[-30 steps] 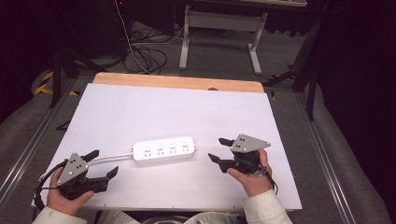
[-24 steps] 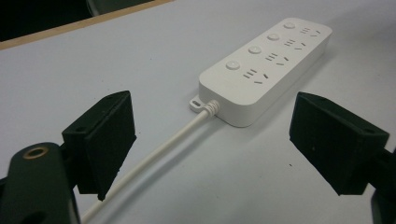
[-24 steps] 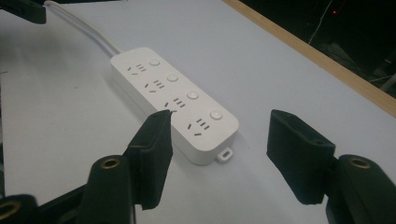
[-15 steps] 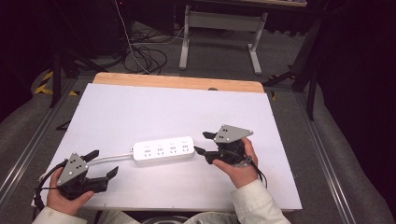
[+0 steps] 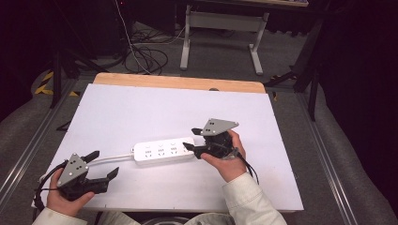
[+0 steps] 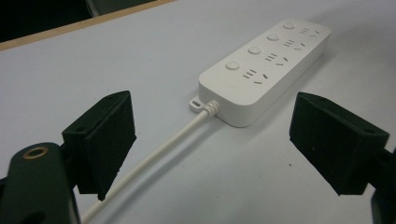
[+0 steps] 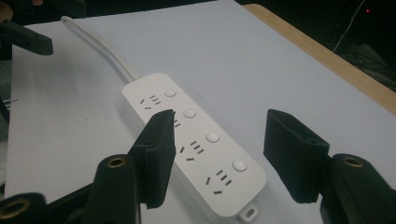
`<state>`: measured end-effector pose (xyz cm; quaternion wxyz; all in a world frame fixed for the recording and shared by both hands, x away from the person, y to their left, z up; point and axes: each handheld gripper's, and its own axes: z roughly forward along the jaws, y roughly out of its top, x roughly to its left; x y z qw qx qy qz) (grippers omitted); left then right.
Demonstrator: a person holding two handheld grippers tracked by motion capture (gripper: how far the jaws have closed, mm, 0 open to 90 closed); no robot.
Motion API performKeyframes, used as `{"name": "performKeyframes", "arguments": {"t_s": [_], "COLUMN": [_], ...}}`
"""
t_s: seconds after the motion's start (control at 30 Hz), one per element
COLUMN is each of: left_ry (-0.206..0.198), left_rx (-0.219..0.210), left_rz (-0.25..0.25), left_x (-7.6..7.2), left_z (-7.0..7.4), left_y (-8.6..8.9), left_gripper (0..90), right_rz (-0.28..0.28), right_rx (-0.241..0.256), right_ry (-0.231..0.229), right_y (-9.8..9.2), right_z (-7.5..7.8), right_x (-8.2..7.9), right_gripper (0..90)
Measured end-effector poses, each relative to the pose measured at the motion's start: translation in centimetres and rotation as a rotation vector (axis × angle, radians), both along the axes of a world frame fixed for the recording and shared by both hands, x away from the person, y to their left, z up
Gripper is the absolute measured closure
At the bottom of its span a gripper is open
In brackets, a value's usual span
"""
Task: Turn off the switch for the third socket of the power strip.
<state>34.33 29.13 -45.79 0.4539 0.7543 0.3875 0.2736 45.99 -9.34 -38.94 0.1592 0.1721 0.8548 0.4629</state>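
Left tool [image 5: 102, 168] sits at the near-left corner of the white tabletop [image 5: 141, 108], jaws spread wide, empty, straddling the white cord [image 6: 154, 154]. The power strip [image 5: 163, 150] lies mid-tabletop, long axis running left to right, cord end toward the left tool. Right tool [image 5: 190, 139] has slid in from the right since a second ago; its wide-open jaws now flank the strip's far end, gripping nothing. Plenty of bare tabletop beyond, up to the wooden far edge [image 5: 178, 82].
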Motion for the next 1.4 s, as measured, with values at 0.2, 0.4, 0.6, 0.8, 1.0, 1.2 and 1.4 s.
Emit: {"name": "performKeyframes", "arguments": {"t_s": [0.2, 0.4, 0.6, 0.8, 1.0, 1.2, 1.4], "left_ry": [-0.001, 0.0, 0.0, -0.001, 0.0, -0.002, -0.002], "left_rx": [0.0, 0.002, 0.002, 0.006, 0.001, 0.004, 0.01], "left_rz": [-0.001, -0.001, -0.002, -0.002, -0.001, -0.003, -0.003], "left_x": [0.0, 0.0, 0.0, 0.0, 0.0, 0.0, 0.0], "left_z": [0.0, 0.0, 0.0, 0.0, 0.0, 0.0, 0.0], "left_y": [0.0, 0.0, 0.0, 0.0, 0.0, 0.0, 0.0], "left_gripper": [15.1, 15.1, 15.1, 15.1, 15.1, 15.1, 15.1], "right_rz": [0.021, 0.025, 0.035, 0.037, 0.056, 0.055, 0.042], "right_rx": [-0.014, -0.014, -0.024, -0.028, -0.053, -0.076, -0.093], "right_ry": [0.003, 0.012, 0.03, 0.045, 0.048, 0.066, 0.074], "right_y": [1.5, 2.3, 3.5, 3.9, 4.5, 5.1, 5.6], "right_z": [-0.2, -0.3, -0.8, -1.1, -1.8, -2.7, -3.5], "right_x": [0.5, 1.0, 1.8, 2.3, 3.0, 3.8, 4.4], "right_gripper": [44.2, 44.6, 45.5, 52.5, 75.9, 90.0, 90.0]}}
